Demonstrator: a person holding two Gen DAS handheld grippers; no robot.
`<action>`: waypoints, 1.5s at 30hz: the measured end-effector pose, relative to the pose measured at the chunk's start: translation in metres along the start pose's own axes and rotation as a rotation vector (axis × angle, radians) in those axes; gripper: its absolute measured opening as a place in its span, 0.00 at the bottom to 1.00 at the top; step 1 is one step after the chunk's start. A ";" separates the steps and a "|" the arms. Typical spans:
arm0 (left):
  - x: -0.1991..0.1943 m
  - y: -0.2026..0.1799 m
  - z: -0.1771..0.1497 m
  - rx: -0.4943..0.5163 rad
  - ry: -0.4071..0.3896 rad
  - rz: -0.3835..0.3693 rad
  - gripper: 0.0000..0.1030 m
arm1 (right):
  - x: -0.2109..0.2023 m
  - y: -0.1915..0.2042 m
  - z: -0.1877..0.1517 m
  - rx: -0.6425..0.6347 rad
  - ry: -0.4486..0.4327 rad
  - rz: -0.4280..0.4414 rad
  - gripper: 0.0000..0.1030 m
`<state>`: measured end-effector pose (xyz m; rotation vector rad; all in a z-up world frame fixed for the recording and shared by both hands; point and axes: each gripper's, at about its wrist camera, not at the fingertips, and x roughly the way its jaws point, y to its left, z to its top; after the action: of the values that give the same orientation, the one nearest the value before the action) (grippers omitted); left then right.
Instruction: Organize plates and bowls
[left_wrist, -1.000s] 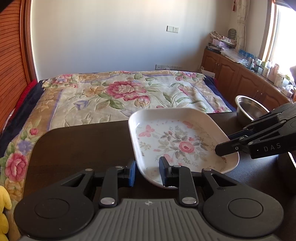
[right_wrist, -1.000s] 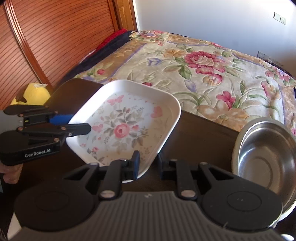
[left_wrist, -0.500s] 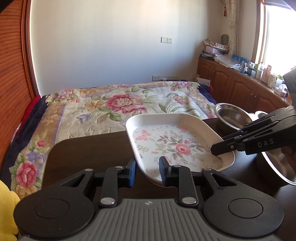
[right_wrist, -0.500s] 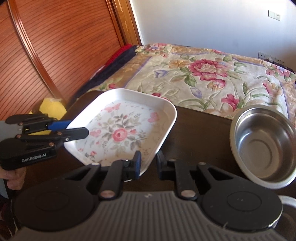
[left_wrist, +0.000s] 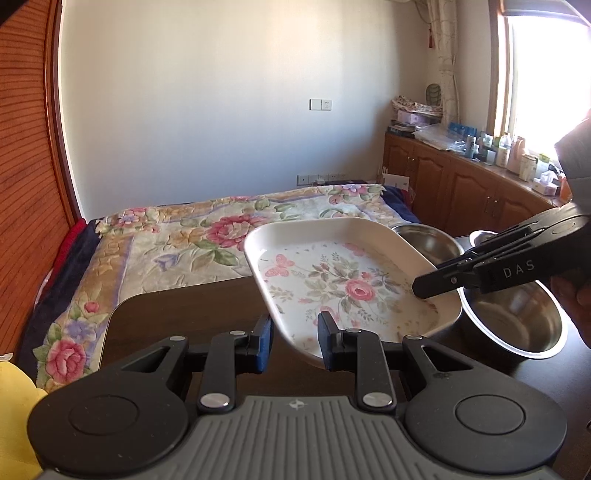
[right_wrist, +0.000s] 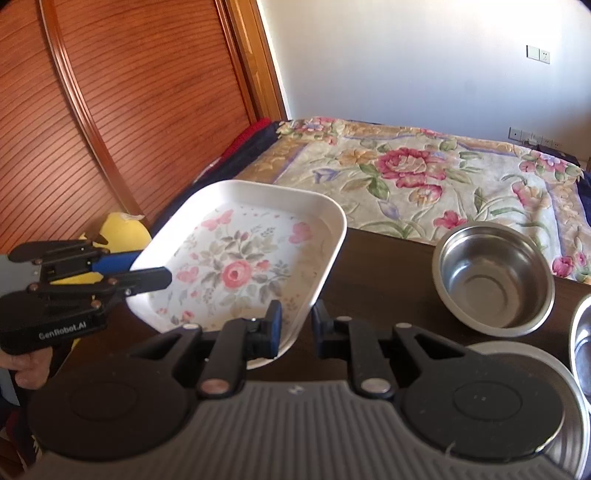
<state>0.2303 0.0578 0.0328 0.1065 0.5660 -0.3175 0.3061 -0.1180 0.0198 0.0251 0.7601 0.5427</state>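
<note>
A white square plate with a flower print (left_wrist: 343, 280) is held in the air above the dark table (left_wrist: 177, 317), tilted. My left gripper (left_wrist: 295, 341) is shut on its near left rim. My right gripper (right_wrist: 295, 325) is shut on the opposite rim; it also shows in the left wrist view (left_wrist: 424, 286). The plate also shows in the right wrist view (right_wrist: 240, 266), with my left gripper (right_wrist: 162, 271) on its left rim. A steel bowl (right_wrist: 493, 280) stands on the table to the right. Further steel bowls (left_wrist: 513, 325) stand near it.
A bed with a flowered quilt (left_wrist: 207, 236) lies beyond the table's far edge. A wooden wardrobe (right_wrist: 129, 110) stands at the left. Wooden cabinets with clutter (left_wrist: 480, 177) run under the window. A yellow soft toy (right_wrist: 122, 232) sits by the table's left side.
Both grippers have lifted the plate up off the table and carried it toward the steel bowls. More bowls have come into view at the right.
</note>
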 end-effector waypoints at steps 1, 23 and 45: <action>-0.003 -0.001 0.000 0.004 -0.002 0.001 0.28 | -0.003 0.001 -0.001 -0.002 -0.006 0.000 0.19; -0.062 -0.025 -0.032 0.009 -0.040 -0.019 0.28 | -0.049 0.012 -0.043 -0.003 -0.058 0.045 0.19; -0.095 -0.027 -0.096 -0.054 0.023 -0.030 0.27 | -0.069 0.044 -0.101 -0.023 -0.060 0.090 0.19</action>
<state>0.0967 0.0750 0.0038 0.0500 0.5987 -0.3300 0.1784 -0.1303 0.0002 0.0548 0.6966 0.6340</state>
